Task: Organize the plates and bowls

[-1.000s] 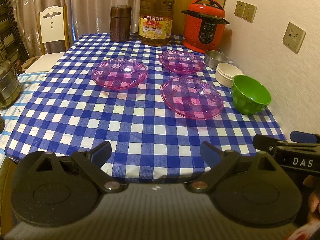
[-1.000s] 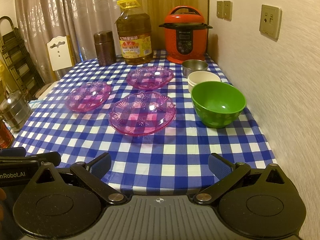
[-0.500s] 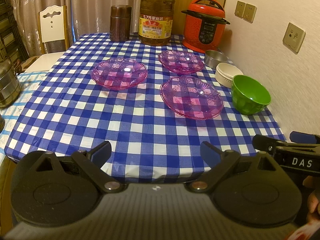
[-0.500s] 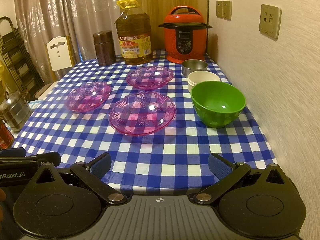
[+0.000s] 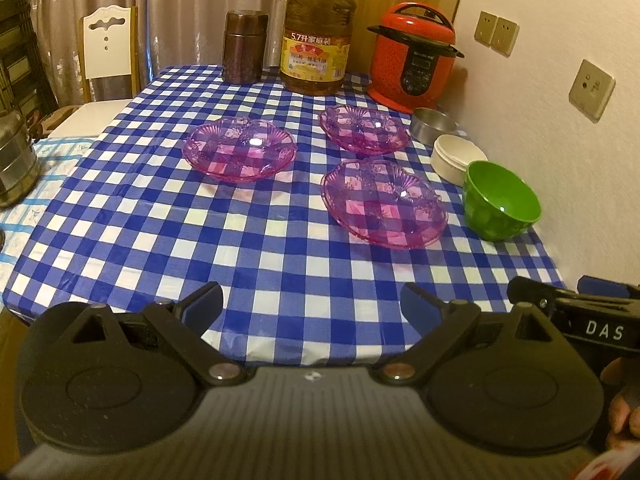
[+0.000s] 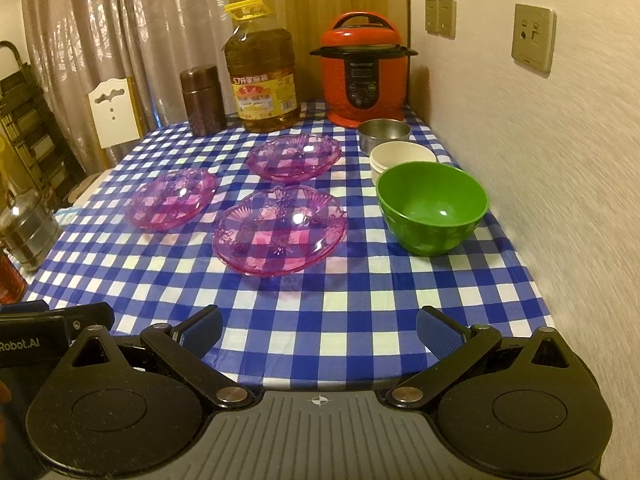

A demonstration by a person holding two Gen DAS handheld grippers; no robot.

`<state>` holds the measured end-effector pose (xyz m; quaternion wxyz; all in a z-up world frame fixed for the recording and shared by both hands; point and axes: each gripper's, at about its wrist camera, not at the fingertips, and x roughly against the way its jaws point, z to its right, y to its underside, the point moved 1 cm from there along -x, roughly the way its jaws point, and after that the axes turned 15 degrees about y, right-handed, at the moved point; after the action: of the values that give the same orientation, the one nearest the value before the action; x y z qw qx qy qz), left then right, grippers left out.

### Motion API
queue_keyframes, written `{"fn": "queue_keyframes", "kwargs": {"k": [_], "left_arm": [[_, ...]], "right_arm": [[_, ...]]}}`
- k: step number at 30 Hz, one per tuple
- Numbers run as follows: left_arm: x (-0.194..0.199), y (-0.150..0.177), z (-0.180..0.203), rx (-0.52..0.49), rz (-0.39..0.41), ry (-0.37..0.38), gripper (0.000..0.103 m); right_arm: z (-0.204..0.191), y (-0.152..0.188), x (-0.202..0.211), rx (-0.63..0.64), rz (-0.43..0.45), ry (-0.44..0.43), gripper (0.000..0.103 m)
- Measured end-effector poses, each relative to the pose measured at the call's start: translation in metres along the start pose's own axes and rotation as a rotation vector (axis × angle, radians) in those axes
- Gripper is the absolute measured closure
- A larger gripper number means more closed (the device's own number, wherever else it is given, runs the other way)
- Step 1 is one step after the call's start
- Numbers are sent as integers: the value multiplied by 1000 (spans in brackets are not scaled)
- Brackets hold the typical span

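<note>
Three clear purple plates lie on the blue checked table: a left one (image 5: 239,153), a far one (image 5: 364,129) and a near one (image 5: 384,203), which also shows in the right wrist view (image 6: 279,230). A green bowl (image 6: 432,207), a white bowl (image 6: 401,157) and a steel bowl (image 6: 384,133) stand in a row along the wall. My left gripper (image 5: 312,300) is open and empty over the table's near edge. My right gripper (image 6: 319,330) is open and empty, also at the near edge, to the right of the left one.
At the table's far end stand a red pressure cooker (image 6: 365,70), a large oil bottle (image 6: 262,70) and a brown canister (image 6: 203,100). The wall (image 6: 540,152) runs along the table's right side. A white chair (image 5: 107,46) and a steel pot (image 5: 14,160) are at the left.
</note>
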<state>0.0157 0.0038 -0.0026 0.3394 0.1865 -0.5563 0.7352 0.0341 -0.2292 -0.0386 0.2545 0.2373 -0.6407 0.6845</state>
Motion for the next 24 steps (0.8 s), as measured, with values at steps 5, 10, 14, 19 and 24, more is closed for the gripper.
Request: {"fn": "queue_keyframes", "kwargs": {"k": [5, 10, 14, 19, 24], "left_arm": [[-9, -12, -5, 16, 15, 27, 9], [-25, -30, -11, 17, 40, 51, 9], [-43, -43, -17, 17, 47, 61, 9], [-69, -59, -25, 23, 55, 81, 9], [-101, -71, -36, 8, 53, 86, 9]], "right_arm": [[2, -7, -11, -37, -8, -9, 1], [8, -19, -29, -103, -33, -43, 1], [13, -28, -43, -146, -46, -72, 1], [13, -41, -61, -173, -36, -83, 1], [9, -51, -95, -199, -36, -89, 17]]}}
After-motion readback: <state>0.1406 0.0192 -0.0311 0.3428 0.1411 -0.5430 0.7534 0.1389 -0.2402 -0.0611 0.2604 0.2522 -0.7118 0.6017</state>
